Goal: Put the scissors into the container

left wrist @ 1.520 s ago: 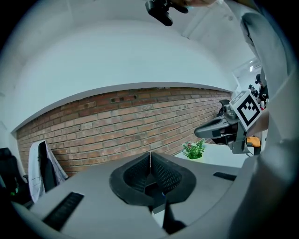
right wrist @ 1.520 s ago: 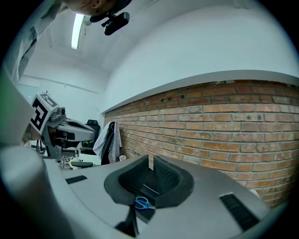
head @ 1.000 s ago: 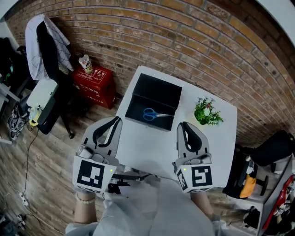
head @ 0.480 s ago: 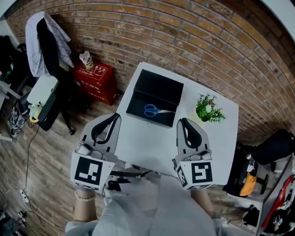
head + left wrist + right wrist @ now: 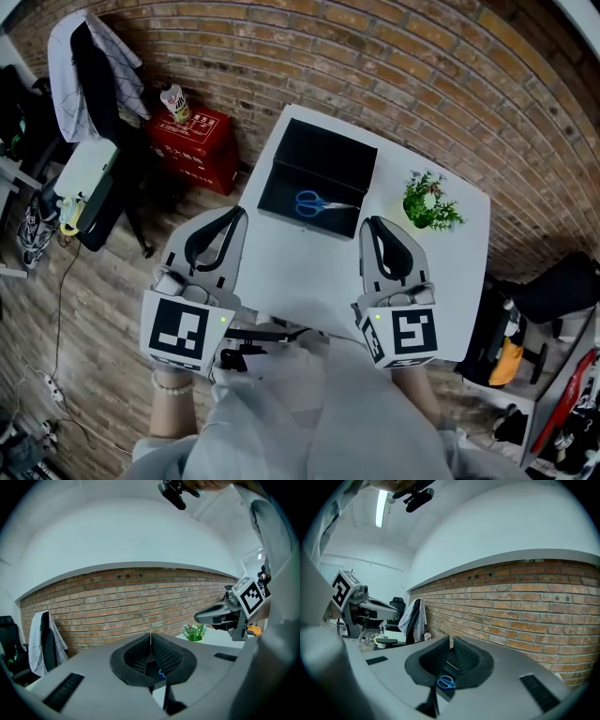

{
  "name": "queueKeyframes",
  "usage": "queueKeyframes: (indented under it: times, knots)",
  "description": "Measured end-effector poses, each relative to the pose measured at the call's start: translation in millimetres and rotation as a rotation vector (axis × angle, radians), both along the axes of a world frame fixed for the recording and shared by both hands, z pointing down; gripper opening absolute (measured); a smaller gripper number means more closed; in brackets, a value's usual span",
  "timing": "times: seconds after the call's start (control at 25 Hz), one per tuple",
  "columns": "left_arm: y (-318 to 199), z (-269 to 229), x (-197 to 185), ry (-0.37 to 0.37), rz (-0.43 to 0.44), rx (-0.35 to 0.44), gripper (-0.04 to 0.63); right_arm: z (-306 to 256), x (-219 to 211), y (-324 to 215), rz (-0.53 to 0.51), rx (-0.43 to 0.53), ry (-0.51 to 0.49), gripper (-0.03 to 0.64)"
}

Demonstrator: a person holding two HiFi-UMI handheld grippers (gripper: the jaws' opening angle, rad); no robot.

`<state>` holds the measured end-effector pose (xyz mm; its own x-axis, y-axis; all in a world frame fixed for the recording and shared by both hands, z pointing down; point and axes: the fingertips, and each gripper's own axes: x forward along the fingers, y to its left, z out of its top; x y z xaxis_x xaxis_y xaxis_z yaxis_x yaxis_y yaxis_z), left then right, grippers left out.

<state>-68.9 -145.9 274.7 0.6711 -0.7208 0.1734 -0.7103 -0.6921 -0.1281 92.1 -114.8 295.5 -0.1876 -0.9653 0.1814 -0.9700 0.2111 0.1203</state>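
The blue scissors (image 5: 314,204) lie inside the black box (image 5: 326,161) on the white desk (image 5: 298,274). The left gripper (image 5: 234,216) and right gripper (image 5: 372,226) hang well apart from the box. Both have their fingers (image 5: 169,656) pressed together, holding nothing.

Counts, taken clockwise about the middle of the one white table (image 5: 309,272).

- **Grippers:** two, the left gripper (image 5: 234,217) at eight o'clock and the right gripper (image 5: 373,228) at five o'clock, each bearing one marker cube.
- **On the table:** one black container (image 5: 323,164) at eleven o'clock, holding one pair of blue-handled scissors (image 5: 314,203), and one small potted plant (image 5: 429,201) at two o'clock.
- **On the floor at ten o'clock:** one red box (image 5: 199,150) with one can (image 5: 174,101) standing on it. Farther out there is one dark chair (image 5: 98,89) draped with one pale garment (image 5: 64,70).
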Motion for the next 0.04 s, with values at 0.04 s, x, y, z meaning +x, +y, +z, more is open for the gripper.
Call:
queueKeyframes:
  times: [0.04]
  knots:
    - [-0.9,-0.4,0.4,0.000,0.000,0.002,0.023,-0.4,-0.7,-1.3,-0.003,0.002,0.002,0.057]
